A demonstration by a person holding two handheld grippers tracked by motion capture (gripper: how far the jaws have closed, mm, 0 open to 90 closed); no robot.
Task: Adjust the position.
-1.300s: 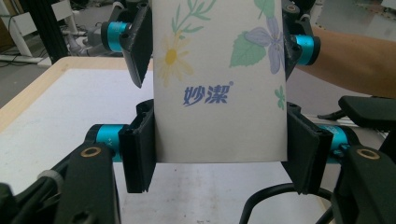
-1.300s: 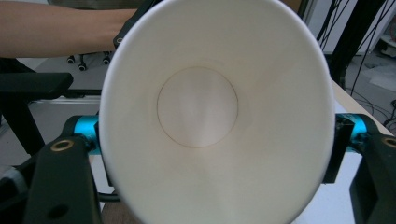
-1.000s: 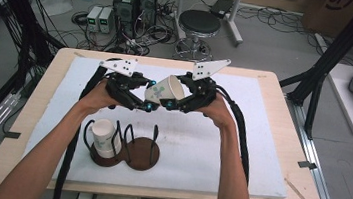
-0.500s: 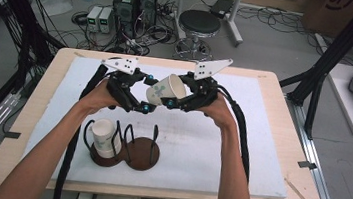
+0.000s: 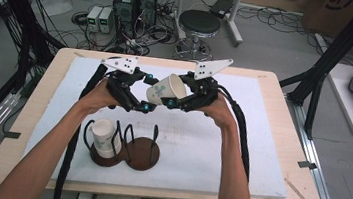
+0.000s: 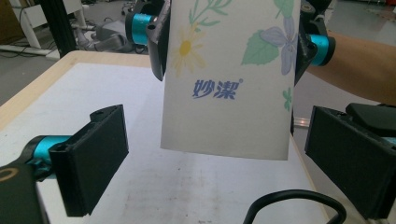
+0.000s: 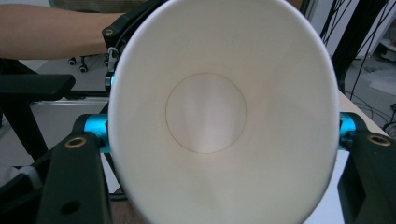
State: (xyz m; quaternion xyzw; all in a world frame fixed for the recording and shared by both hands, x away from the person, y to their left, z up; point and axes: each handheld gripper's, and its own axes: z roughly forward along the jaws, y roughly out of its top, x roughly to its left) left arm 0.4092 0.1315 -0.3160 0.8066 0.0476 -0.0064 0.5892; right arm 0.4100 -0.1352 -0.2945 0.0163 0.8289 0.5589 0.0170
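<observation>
Paper cup in right claw

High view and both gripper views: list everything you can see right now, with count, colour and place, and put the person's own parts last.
Held paper cup: one, white with flower print, in the air between the two grippers.
Second paper cup: one, white, standing in the left ring of the holder.
Cup holder: one, brown base with black wire loops, on the near left of the mat.
Mat: one, white, covering the table.
Table: one, light wood.
Stool: one, black, on the floor behind the table.
Left gripper: black, jaws apart beside the held cup.
Right gripper: black, clamped on the held cup.
</observation>
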